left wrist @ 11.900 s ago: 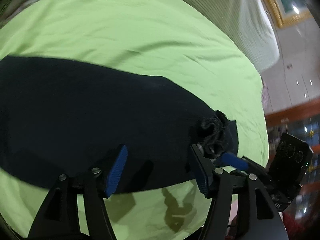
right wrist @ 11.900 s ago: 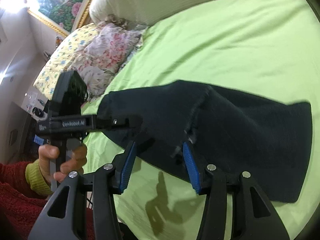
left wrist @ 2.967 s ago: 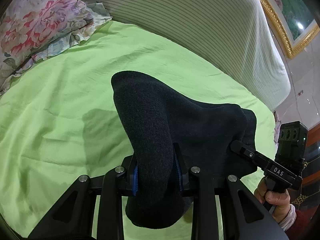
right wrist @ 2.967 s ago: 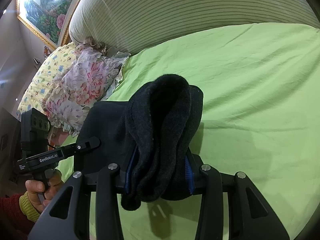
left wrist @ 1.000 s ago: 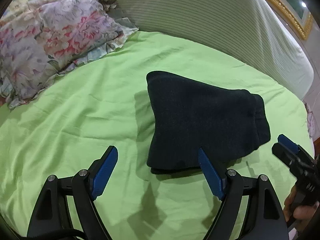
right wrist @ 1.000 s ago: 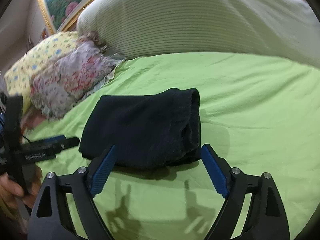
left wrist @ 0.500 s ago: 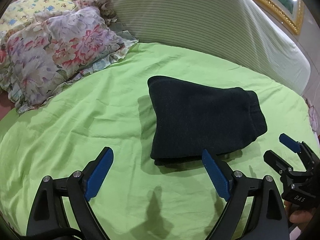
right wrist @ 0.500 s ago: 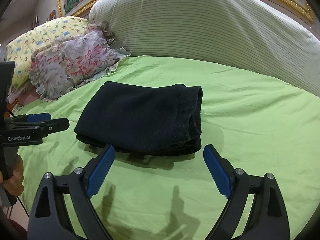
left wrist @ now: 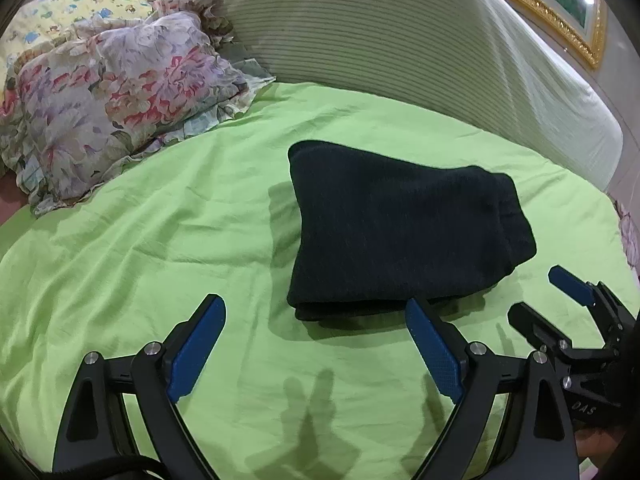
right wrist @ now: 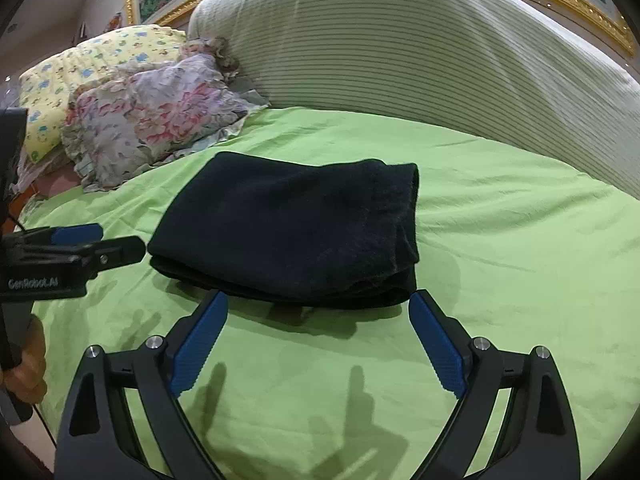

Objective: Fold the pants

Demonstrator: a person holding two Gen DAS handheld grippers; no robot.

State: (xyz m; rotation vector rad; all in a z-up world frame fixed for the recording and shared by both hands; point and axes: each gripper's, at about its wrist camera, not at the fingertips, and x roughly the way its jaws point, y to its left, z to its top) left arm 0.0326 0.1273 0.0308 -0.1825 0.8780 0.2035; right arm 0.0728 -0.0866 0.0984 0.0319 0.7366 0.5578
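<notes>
At the near edge of each wrist view, the viewing gripper's blue-padded fingers stand spread wide and hold nothing: left gripper (left wrist: 316,344), right gripper (right wrist: 318,336). Three seconds ago both were clamped on raised cloth; now they are released and drawn back. Just beyond the fingertips, the pants (left wrist: 400,236) lie folded in a dark stacked bundle flat on the green sheet (left wrist: 140,264), touching neither tool. The left gripper body reads "GenRobot.AI" in the right wrist view; the right gripper body reads "DAS" in the left wrist view. Farther left lies a floral pillow (right wrist: 152,120); a striped bolster (right wrist: 400,40) spans the far side.
</notes>
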